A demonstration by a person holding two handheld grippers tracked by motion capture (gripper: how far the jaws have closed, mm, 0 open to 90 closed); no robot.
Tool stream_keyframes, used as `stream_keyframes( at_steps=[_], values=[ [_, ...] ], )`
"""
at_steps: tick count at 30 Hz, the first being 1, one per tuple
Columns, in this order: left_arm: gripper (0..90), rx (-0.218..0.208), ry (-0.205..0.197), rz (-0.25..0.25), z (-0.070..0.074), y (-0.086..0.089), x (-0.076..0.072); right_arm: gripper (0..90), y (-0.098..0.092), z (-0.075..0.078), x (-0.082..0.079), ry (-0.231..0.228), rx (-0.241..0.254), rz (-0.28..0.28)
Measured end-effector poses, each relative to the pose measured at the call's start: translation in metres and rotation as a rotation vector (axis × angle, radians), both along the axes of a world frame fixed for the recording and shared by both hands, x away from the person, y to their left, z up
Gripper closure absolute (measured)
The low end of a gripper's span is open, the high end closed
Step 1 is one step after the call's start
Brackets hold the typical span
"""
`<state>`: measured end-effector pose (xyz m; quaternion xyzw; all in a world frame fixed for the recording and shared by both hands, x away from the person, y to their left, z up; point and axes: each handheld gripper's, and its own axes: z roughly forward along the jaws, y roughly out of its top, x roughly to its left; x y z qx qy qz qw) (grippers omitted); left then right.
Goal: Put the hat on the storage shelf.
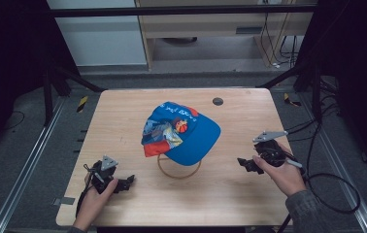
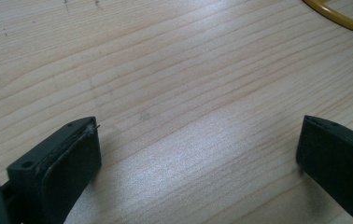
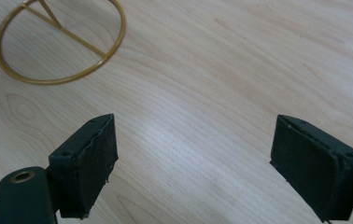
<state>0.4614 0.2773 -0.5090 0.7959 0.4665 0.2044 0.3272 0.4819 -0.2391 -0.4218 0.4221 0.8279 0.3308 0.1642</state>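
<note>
The blue cap (image 1: 184, 133) sits on its gold wire stand (image 1: 178, 167). My left claw (image 1: 123, 183) and right claw (image 1: 245, 164) rest spread and empty, so nothing looks left.

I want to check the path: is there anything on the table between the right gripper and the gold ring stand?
No. Between the right gripper and the gold ring stand lies bare table, as the right gripper view shows.

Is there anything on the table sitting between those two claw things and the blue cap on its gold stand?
Nothing visible does. Bare wooden table lies between the left gripper and the blue cap on its gold wire stand, and between the right gripper and the cap. Both grippers are open and empty.
</note>
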Motion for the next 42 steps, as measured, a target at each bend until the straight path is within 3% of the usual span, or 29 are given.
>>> stream_keyframes(
  at_steps=[9,15,33,42],
  values=[
    [0.0,0.000,0.000,0.000,0.000,0.000,0.000,15.1,-0.005,-0.031,-0.004,0.036,0.019,-0.030],
    [0.0,0.000,0.000,0.000,0.000,0.000,0.000,15.2,-0.007,-0.043,-0.005,0.047,0.033,-0.050],
    [0.0,0.000,0.000,0.000,0.000,0.000,0.000,15.2,-0.010,-0.067,-0.007,0.024,0.067,-0.102],
    [0.0,0.000,0.000,0.000,0.000,0.000,0.000,12.7,-0.009,-0.077,-0.008,0.042,0.076,-0.129]
  ],
)
